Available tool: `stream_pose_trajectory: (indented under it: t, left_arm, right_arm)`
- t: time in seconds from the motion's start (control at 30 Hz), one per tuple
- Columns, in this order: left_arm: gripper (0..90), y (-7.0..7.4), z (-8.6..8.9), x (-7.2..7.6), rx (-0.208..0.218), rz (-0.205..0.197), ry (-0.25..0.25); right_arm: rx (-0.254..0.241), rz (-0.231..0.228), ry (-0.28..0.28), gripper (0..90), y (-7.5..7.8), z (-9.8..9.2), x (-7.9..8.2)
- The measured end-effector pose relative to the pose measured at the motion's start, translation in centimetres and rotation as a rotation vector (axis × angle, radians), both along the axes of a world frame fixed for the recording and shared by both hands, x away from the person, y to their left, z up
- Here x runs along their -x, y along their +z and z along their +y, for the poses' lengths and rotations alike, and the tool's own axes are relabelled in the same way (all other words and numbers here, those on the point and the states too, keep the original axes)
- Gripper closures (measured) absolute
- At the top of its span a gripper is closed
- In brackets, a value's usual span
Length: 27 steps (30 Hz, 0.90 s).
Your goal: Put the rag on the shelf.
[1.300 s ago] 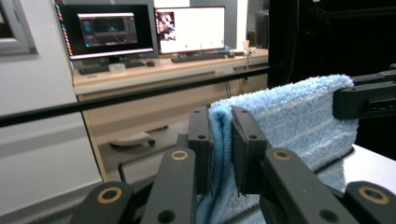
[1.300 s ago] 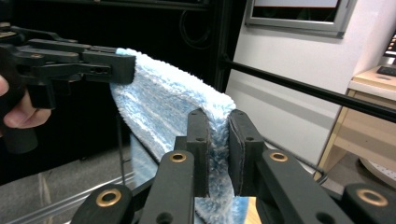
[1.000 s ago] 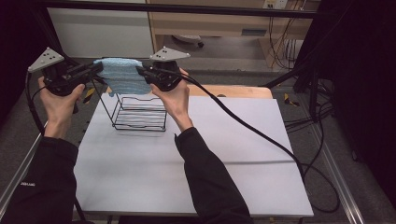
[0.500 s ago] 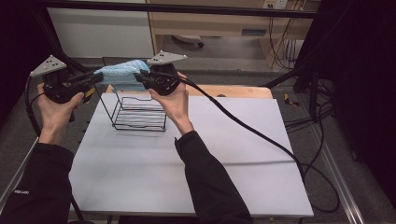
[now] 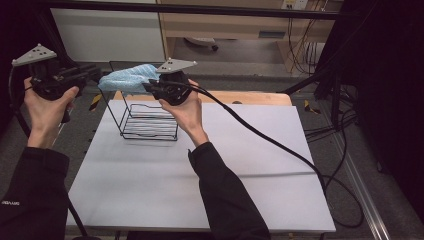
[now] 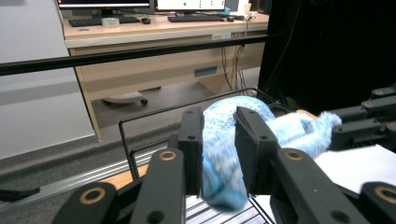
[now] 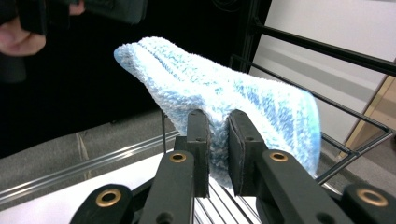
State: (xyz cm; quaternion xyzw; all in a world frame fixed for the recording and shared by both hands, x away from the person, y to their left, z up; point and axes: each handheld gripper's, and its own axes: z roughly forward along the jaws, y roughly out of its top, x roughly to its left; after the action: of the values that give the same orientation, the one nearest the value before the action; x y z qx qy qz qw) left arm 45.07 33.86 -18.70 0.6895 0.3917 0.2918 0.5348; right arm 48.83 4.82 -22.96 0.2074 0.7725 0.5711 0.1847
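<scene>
Fluffy blue cloth (image 5: 127,77) stretched above wire basket (image 5: 145,120), right gripper (image 7: 217,140) clamped tight on one end, left gripper (image 6: 219,154) jaws just easing open around other end; soft, light, floppy, best pinched at edge.

A white tabletop (image 5: 200,190) spreads out below the tongs, and a strip of bare wood (image 5: 250,97) shows along its far edge, just beyond the right tongs. A black bar (image 5: 225,9) crosses high behind both tongs, and past it stands a pale wooden desk (image 6: 154,51) with keyboards (image 6: 100,20) and monitors on top. Black cables (image 5: 345,125) lie tangled on the grey floor (image 5: 320,65) well off to the right of the tongs.
</scene>
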Motion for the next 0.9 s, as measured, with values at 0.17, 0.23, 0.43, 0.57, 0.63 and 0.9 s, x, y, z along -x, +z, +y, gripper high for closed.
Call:
stream_pose_trajectory:
  t: [0.17,0.23,0.43,0.57,0.63,0.9]
  left_arm:
    - [84.1,-0.2,-1.2,-1.0,-0.048,0.071,-0.018]
    - [87.1,-0.7,-1.6,-1.2,-0.076,0.1,-0.034]
    - [89.6,-2.4,-1.5,-1.2,-0.1,0.158,-0.066]
    - [89.7,-3.3,-1.4,-1.1,-0.113,0.167,-0.071]
    - [89.8,-3.6,-1.6,-1.1,-0.116,0.166,-0.071]
    - [89.9,-4.4,-1.9,-1.3,-0.137,0.165,-0.062]
  right_arm:
    - [0.017,0.001,0.014,80.1,-0.1,0.0,0.1]
    - [0.023,0.004,0.018,79.7,-0.1,0.0,0.1]
    - [0.047,0.009,0.028,76.4,-0.3,0.1,0.1]
    - [0.048,0.02,0.035,73.4,-0.4,0.2,0.2]
    - [0.048,0.022,0.036,71.9,-0.4,0.2,0.2]
    - [0.006,0.028,0.042,61.8,0.1,0.1,0.4]
